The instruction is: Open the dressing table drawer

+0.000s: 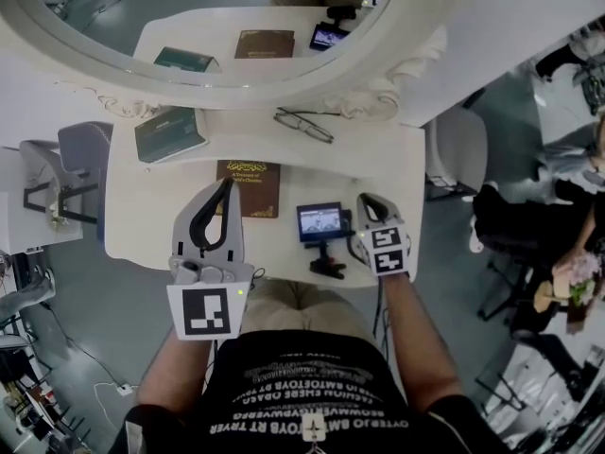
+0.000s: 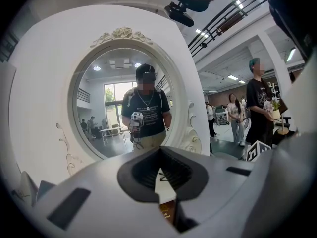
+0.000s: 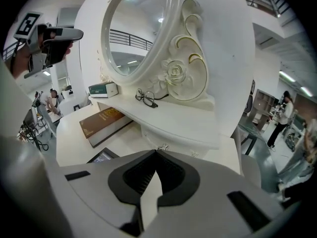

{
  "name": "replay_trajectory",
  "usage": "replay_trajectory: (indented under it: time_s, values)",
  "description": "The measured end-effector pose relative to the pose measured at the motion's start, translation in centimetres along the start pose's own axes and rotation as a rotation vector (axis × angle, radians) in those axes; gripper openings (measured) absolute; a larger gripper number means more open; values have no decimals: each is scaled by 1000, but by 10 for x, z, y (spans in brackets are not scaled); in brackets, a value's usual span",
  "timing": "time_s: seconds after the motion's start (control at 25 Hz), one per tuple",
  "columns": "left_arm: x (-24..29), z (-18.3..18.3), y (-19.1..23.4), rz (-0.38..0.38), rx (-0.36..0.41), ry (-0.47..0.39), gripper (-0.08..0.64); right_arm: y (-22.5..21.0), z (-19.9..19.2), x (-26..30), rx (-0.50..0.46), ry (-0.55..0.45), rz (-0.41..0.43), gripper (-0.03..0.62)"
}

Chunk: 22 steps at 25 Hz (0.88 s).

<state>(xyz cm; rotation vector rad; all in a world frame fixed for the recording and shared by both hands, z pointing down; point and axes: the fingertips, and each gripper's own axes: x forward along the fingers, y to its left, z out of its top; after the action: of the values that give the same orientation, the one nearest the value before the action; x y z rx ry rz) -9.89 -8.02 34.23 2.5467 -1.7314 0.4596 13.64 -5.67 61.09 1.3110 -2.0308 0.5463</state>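
Hovering over the front part of the dressing table (image 1: 397, 159), the left tongs (image 1: 225, 183) and the right tongs (image 1: 368, 200) both keep their jaws pressed together, with nothing between them. Just ahead of the right tips, under the raised shelf, is the drawer (image 3: 153, 139), closed, with its small metal pull (image 3: 162, 147) untouched. Between the two tongs stands a small screen (image 1: 319, 221). A brown book (image 1: 248, 187) lies beneath the left tips. Farther ahead lie glasses (image 1: 304, 126) and a green book (image 1: 170, 132), below the oval mirror (image 1: 189, 26).

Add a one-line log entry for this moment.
left gripper: shut, empty | right gripper: shut, empty | drawer: closed, untouched
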Motion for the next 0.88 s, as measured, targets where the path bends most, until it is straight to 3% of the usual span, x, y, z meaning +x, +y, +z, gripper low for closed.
replay_trajectory:
  time_s: [0.4,0.52,0.88]
  values:
    - [7,-2,1,-7,-2,2,2,-5,-11,18,47,38,8,-3]
    - [9,0,2,-8,-4,3,2,-8,-20,29,76,50,25,77]
    - [11,0,5,-9,-6,3,2,-15,-22,42,144,85,20,100]
